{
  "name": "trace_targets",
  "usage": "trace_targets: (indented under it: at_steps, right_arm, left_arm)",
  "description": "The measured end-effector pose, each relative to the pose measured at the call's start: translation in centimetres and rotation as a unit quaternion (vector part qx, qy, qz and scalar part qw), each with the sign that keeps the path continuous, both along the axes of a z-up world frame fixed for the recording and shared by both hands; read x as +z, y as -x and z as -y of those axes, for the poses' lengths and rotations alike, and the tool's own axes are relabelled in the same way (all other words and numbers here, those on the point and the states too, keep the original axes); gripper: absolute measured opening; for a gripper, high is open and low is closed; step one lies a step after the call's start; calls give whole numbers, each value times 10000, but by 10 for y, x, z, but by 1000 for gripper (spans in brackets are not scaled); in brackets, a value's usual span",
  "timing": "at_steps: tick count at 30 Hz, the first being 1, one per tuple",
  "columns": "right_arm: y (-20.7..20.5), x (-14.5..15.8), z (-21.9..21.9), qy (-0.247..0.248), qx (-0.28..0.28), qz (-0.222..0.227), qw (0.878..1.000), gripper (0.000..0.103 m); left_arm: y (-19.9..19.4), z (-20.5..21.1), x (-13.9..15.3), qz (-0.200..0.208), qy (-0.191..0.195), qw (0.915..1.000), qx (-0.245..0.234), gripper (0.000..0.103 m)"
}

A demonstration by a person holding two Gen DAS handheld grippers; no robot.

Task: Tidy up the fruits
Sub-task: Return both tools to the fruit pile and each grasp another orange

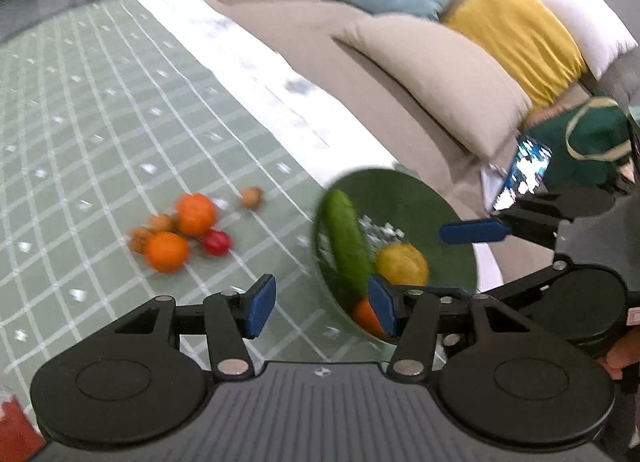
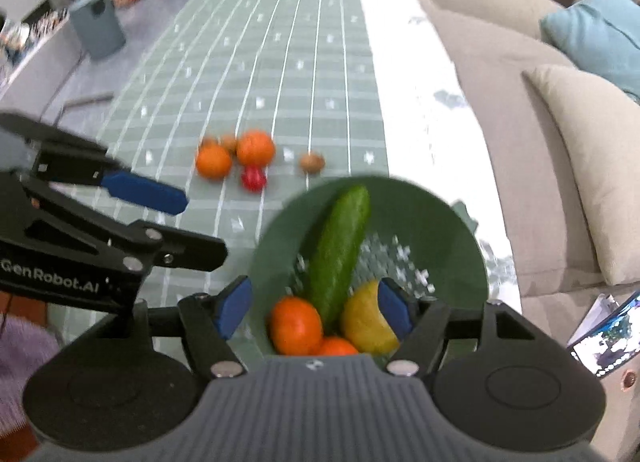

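A green bowl (image 2: 460,230) on the green checked tablecloth holds a cucumber (image 2: 340,250), a yellow lemon (image 2: 364,322) and two oranges (image 2: 296,324). It also shows in the left wrist view (image 1: 432,202). On the cloth beyond lie two oranges (image 1: 196,214) (image 1: 167,252), a small red fruit (image 1: 217,242) and several walnuts (image 1: 252,197). My left gripper (image 1: 322,304) is open and empty beside the bowl's left rim. My right gripper (image 2: 316,306) is open and empty just above the bowl's near side.
A beige sofa (image 1: 400,110) with blue, yellow and white cushions runs along the table's right edge. A phone with a lit screen (image 1: 520,174) lies on the sofa. A grey-blue container (image 2: 98,28) stands on the floor at far left.
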State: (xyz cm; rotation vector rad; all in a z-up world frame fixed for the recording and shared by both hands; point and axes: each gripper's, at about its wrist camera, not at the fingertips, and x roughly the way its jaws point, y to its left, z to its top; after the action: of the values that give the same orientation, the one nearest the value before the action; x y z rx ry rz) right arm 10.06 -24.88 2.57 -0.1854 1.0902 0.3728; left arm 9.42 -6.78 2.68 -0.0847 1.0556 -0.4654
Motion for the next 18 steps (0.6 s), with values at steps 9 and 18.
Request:
trace_targets:
  at_steps: [9,18]
  right_arm:
    - [-3,-1,-36,-248,2,632,9977,59]
    - [-29,-21,-62,-329,371,675,9965,38]
  left_arm:
    - [-4,-55,0,346,6,9981,519,63]
    - [-17,-81,-25,227,-27,9961,853,63]
